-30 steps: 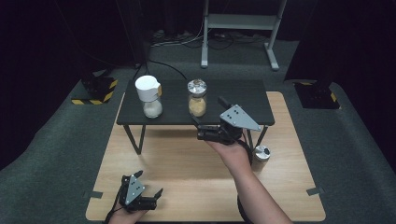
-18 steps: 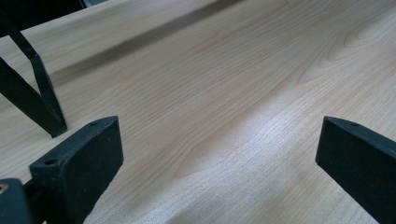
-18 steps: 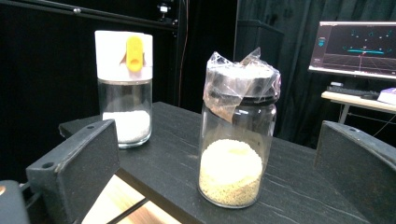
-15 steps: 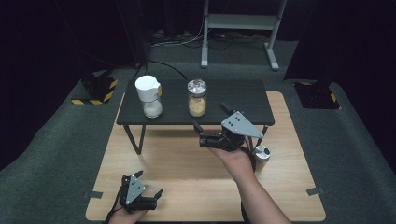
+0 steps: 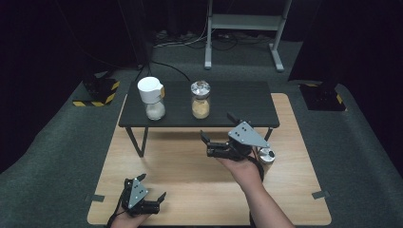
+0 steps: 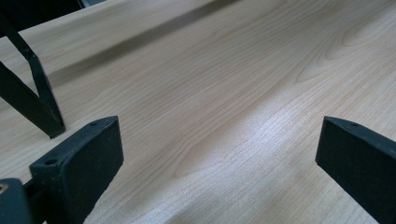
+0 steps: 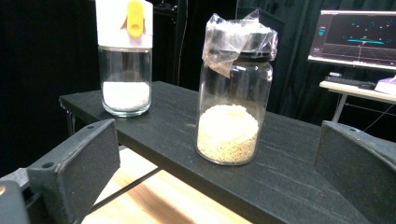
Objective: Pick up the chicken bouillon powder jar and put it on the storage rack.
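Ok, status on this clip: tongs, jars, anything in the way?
Left tongs open, low over the wooden table. Right tongs open, empty, facing the grain jar. White-capped jar beside it. Path looks clear.

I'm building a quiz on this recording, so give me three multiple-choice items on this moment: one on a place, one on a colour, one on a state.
1. Where does the jar of yellowish grains stand?
A. on the black shelf
B. on the wooden tabletop
C. on the floor

2. What colour is the tab on the white-lidded jar?
A. red
B. yellow
C. green

3. How are the right gripper jaws?
A. shut on a jar
B. shut on nothing
C. open

Answers:
1. A, its base sits on the black surface.
2. B, a yellow tab shows on the white lid.
3. C, a wide gap parts them, nothing between.
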